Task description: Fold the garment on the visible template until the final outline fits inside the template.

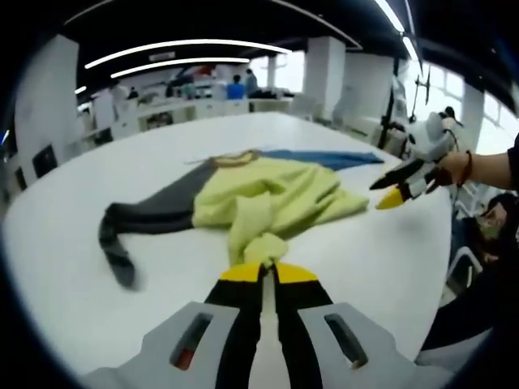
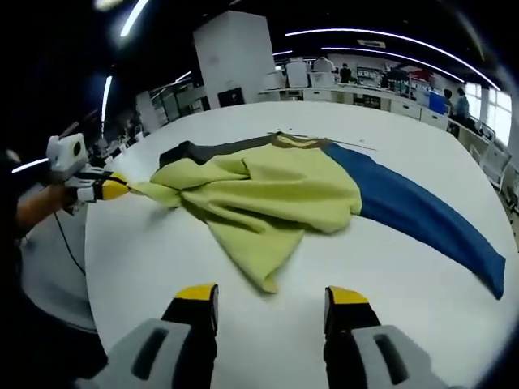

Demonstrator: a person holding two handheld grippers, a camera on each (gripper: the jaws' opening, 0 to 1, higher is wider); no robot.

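Your left gripper is clamped on the yellow-green sweater's hem; your right gripper's jaws stand apart above the white tabletop.

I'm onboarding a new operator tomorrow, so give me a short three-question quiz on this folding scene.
1. True or false: the left gripper is shut on the garment.
2. The right gripper is: A) open, above the bare white table; B) shut on the blue sleeve; C) shut on the grey sleeve.
3. What colour is the garment's crumpled middle part?

Key: 1 true; 2 A; 3 yellow-green.
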